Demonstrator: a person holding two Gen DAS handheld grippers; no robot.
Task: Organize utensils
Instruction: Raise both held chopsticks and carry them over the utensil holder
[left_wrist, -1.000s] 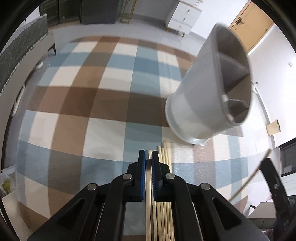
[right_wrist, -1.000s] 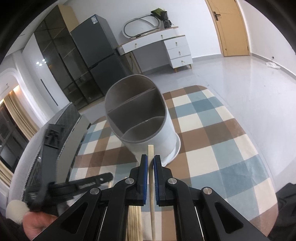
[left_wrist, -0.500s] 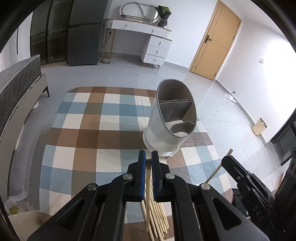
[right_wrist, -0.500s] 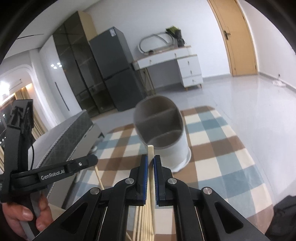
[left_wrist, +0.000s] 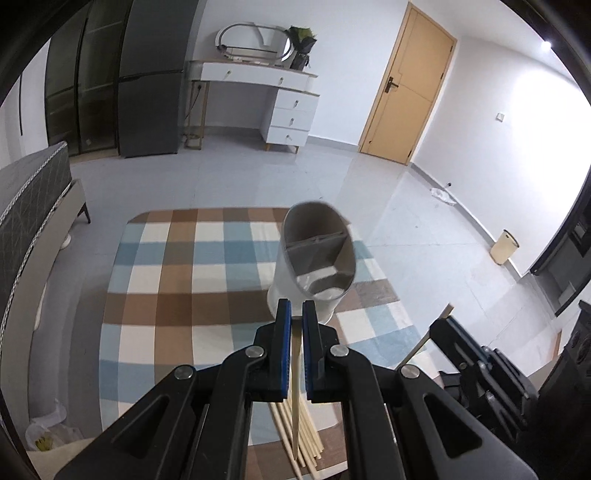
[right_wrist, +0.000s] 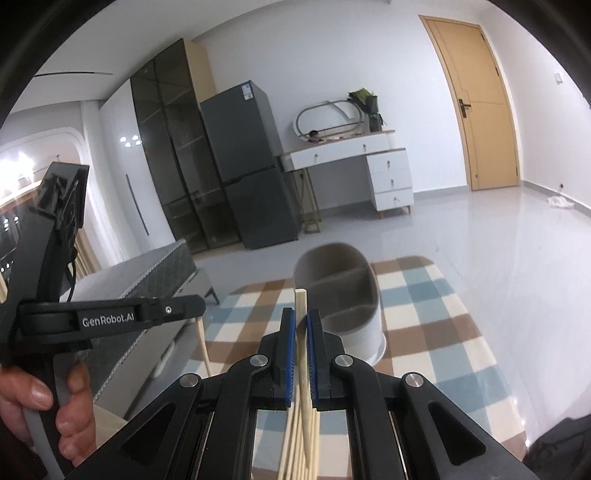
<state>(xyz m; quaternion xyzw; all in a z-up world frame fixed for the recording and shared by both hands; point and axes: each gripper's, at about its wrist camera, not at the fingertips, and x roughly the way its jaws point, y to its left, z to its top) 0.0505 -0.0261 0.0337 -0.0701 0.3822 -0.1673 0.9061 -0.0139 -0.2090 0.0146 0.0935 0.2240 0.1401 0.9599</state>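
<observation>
A white utensil holder (left_wrist: 314, 262) with grey divided compartments stands upright on the checked rug (left_wrist: 177, 280); it also shows in the right wrist view (right_wrist: 341, 291). My left gripper (left_wrist: 296, 317) is shut on a wooden chopstick (left_wrist: 295, 384) that hangs down below the jaws. My right gripper (right_wrist: 300, 325) is shut on another chopstick (right_wrist: 301, 310) whose square end sticks up past the fingertips. Both grippers are held well above the rug, short of the holder. A bundle of chopsticks (left_wrist: 306, 439) lies below; it also shows in the right wrist view (right_wrist: 295, 446).
The right gripper shows at the lower right of the left view (left_wrist: 480, 373); the left gripper and the hand holding it fill the left of the right view (right_wrist: 74, 321). A grey bed (right_wrist: 147, 280), fridge (right_wrist: 251, 162), white dresser (left_wrist: 280, 107) and wooden door (left_wrist: 410, 85) ring the room.
Both grippers have lifted up and back from the holder, each keeping its chopstick. The holder, close and tilted in view a second ago, now looks smaller and farther.
</observation>
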